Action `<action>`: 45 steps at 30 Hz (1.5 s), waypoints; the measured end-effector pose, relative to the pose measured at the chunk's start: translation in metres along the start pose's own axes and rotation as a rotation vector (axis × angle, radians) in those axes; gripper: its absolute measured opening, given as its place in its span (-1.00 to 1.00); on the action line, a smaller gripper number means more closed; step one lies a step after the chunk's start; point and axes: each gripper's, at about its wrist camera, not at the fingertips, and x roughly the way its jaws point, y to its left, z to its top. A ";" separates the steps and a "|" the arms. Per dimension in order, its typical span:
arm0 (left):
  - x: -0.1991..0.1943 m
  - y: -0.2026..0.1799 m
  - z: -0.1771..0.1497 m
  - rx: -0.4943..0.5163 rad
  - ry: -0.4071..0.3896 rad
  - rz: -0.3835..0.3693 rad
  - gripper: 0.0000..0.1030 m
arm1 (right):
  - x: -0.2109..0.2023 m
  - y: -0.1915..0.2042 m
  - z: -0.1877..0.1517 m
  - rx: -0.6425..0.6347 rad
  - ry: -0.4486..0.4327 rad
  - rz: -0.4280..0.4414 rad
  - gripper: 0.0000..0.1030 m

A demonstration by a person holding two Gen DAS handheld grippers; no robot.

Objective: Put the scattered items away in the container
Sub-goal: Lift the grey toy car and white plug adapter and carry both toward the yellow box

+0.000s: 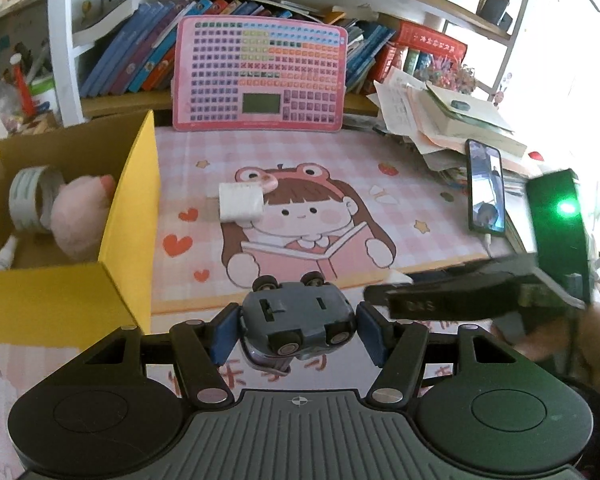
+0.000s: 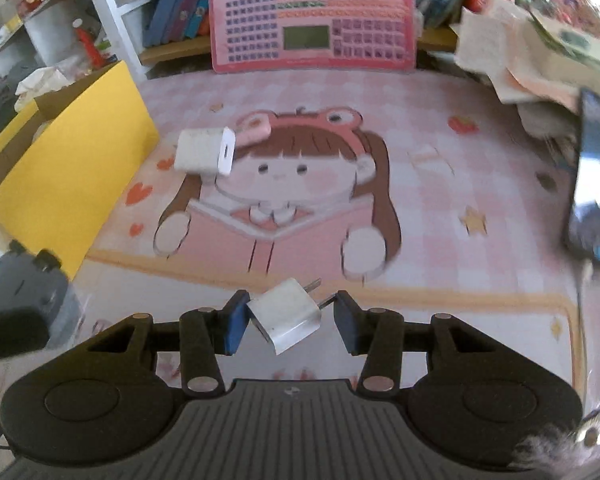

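My left gripper (image 1: pixel 298 330) is shut on a grey toy car (image 1: pixel 298 320), held upside down with wheels up, just right of the yellow cardboard box (image 1: pixel 128 216). The box holds a tape roll (image 1: pixel 32 196), a pink plush toy (image 1: pixel 82 216) and a white tube. My right gripper (image 2: pixel 288 316) has a small white plug adapter (image 2: pixel 286 314) tilted between its blue pads (image 2: pixel 236 322); the left pad touches it, the right pad meets only a prong. A larger white charger (image 2: pixel 206 150) lies on the pink mat, also in the left wrist view (image 1: pixel 240 200).
A pink keyboard toy (image 1: pixel 260 76) leans against the bookshelf at the back. A phone (image 1: pixel 486 188) stands by a pile of papers and books (image 1: pixel 452 120) at the right. The cartoon desk mat (image 2: pixel 440 184) covers the desk. The right gripper's body (image 1: pixel 500 288) shows at right.
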 end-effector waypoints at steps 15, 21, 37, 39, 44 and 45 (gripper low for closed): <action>-0.030 0.027 -0.032 -0.084 -0.017 -0.065 0.21 | -0.047 0.032 -0.037 0.004 -0.024 -0.036 -0.15; -0.045 0.048 -0.042 -0.092 -0.035 -0.097 0.20 | -0.062 0.052 -0.046 0.006 -0.067 -0.080 -0.15; -0.110 0.110 -0.091 -0.067 -0.050 -0.166 0.20 | -0.090 0.148 -0.105 0.003 -0.058 -0.092 -0.15; -0.117 0.117 -0.097 -0.063 -0.053 -0.167 0.20 | -0.093 0.159 -0.112 0.010 -0.059 -0.094 -0.15; -0.135 0.134 -0.114 -0.059 -0.051 -0.168 0.20 | -0.098 0.186 -0.130 0.022 -0.063 -0.095 -0.15; -0.138 0.138 -0.117 -0.060 -0.051 -0.168 0.20 | -0.099 0.191 -0.133 0.021 -0.063 -0.094 -0.15</action>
